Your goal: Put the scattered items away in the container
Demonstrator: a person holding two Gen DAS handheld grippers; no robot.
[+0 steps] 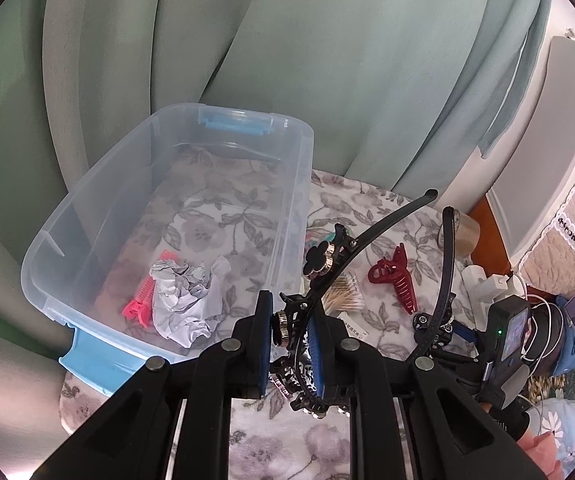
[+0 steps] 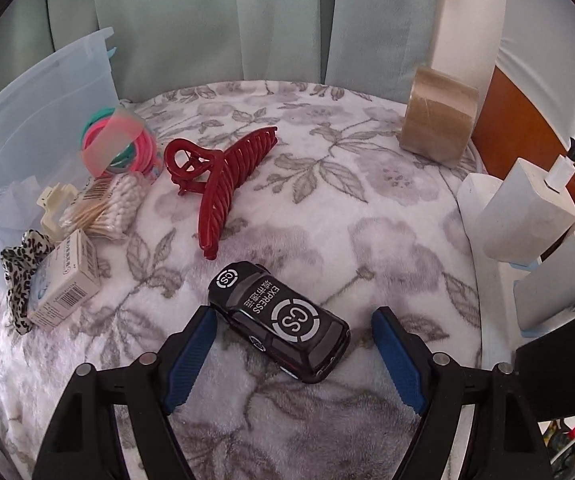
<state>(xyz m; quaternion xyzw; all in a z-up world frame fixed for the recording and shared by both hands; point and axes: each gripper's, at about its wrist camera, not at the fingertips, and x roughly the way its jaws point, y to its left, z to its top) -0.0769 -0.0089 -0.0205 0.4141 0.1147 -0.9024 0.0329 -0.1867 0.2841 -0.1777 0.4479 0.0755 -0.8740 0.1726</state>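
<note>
Left wrist view: left hand-held gripper (image 1: 290, 344), blue pads drawn close together and clamped on a black headband (image 1: 371, 240) trimmed with gold-edged clover ornaments; the band arcs up and away from the pads, held above the table (image 1: 367, 200) just right of the container. Clear plastic container (image 1: 167, 208) with blue latches, standing on the floral-covered table before green curtains; inside it, crumpled white paper (image 1: 185, 300) lying against a pink comb-like clip (image 1: 143, 300). On the table beyond the headband: dark red claw clip (image 1: 393, 280), cotton swabs (image 1: 343, 302). Right wrist view: right hand-held gripper (image 2: 293, 356), pads spread wide and holding nothing, set either side of a black toy car (image 2: 283, 324) marked "CS EXPRESS" that rests on the table. Farther back: the red claw clip (image 2: 219, 184); a bundle of pink and teal hair ties (image 2: 121, 144) beside the container wall (image 2: 27, 140); the packet of cotton swabs (image 2: 107, 208); a cream clip (image 2: 53, 208); a small white box (image 2: 67, 284); a leopard-print scrunchie (image 2: 21, 276). Brown tape roll (image 2: 439, 116) at the far right edge.
</note>
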